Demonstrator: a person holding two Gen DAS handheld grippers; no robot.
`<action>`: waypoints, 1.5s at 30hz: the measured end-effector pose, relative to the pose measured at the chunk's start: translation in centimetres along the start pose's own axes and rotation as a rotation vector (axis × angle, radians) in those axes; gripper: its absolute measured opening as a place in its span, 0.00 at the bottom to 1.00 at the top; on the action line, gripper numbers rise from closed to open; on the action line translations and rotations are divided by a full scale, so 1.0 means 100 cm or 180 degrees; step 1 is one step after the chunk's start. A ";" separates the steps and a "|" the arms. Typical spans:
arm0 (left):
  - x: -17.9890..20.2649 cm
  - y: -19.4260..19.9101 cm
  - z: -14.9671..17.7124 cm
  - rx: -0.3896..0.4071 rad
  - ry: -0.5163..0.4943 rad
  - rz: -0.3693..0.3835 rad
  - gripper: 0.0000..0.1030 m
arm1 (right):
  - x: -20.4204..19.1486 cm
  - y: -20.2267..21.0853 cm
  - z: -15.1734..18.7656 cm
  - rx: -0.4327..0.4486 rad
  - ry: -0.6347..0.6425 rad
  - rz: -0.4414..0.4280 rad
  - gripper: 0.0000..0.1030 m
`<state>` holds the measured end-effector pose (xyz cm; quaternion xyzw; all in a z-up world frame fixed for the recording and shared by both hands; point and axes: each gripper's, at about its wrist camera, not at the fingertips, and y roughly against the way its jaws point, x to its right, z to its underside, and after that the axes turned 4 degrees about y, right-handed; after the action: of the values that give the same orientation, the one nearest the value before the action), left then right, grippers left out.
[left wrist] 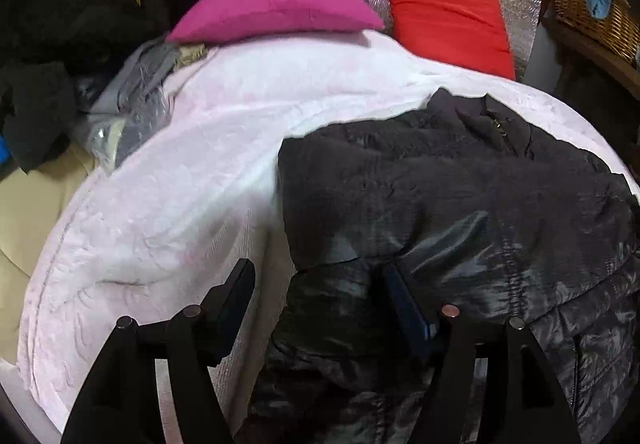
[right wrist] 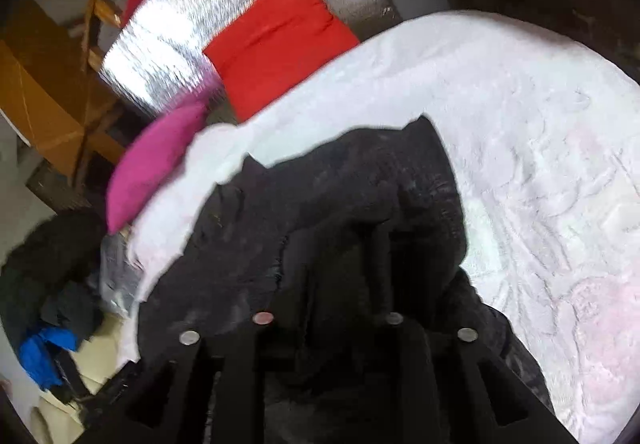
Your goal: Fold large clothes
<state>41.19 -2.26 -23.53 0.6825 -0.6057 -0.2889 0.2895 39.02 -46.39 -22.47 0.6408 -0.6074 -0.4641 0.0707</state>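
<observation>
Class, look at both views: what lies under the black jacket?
The jacket lies on a pale pink blanket, which shows all around it. Whatever sits directly beneath the jacket, or beneath the blanket, is covered and cannot be seen.

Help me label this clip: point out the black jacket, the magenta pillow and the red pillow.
black jacket (left wrist: 460, 204): left wrist view, its quilted body.
magenta pillow (left wrist: 276, 10): left wrist view, its middle.
red pillow (right wrist: 280, 44): right wrist view, its face.

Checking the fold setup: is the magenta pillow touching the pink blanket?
Touching. The left wrist view shows the magenta pillow resting directly on the pink blanket, with no gap.
</observation>
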 end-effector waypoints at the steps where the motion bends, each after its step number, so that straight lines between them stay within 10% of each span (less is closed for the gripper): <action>1: 0.002 0.003 0.000 0.0040 -0.0016 -0.0003 0.67 | 0.001 0.008 0.000 0.0080 -0.0011 0.0023 0.66; 2: 0.004 0.007 -0.001 0.0087 -0.0036 -0.0012 0.68 | 0.001 0.016 0.002 0.0223 -0.0012 0.0038 0.86; 5: 0.008 0.015 -0.002 0.0196 -0.0054 -0.0011 0.68 | -0.014 0.023 0.000 0.0397 0.0175 0.0071 0.87; 17: 0.021 0.014 -0.002 0.0282 -0.0154 -0.0118 0.68 | -0.037 -0.048 0.016 -0.0206 0.0749 0.0510 0.55; 27: 0.025 0.015 -0.002 0.0345 -0.0167 -0.0150 0.68 | -0.063 -0.005 0.013 0.0243 0.0828 0.0031 0.55; 33: 0.029 0.011 -0.001 0.0312 -0.0243 -0.0184 0.68 | -0.052 -0.050 0.024 -0.0258 0.0752 0.0265 0.55; 45: 0.026 0.003 -0.001 0.0082 -0.0140 0.0031 0.78 | -0.052 -0.005 0.019 0.0115 0.0677 0.0052 0.55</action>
<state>41.35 -4.85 -23.34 0.6767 -0.6190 -0.2945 0.2687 38.97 -40.97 -21.27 0.6826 -0.6099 -0.3819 0.1270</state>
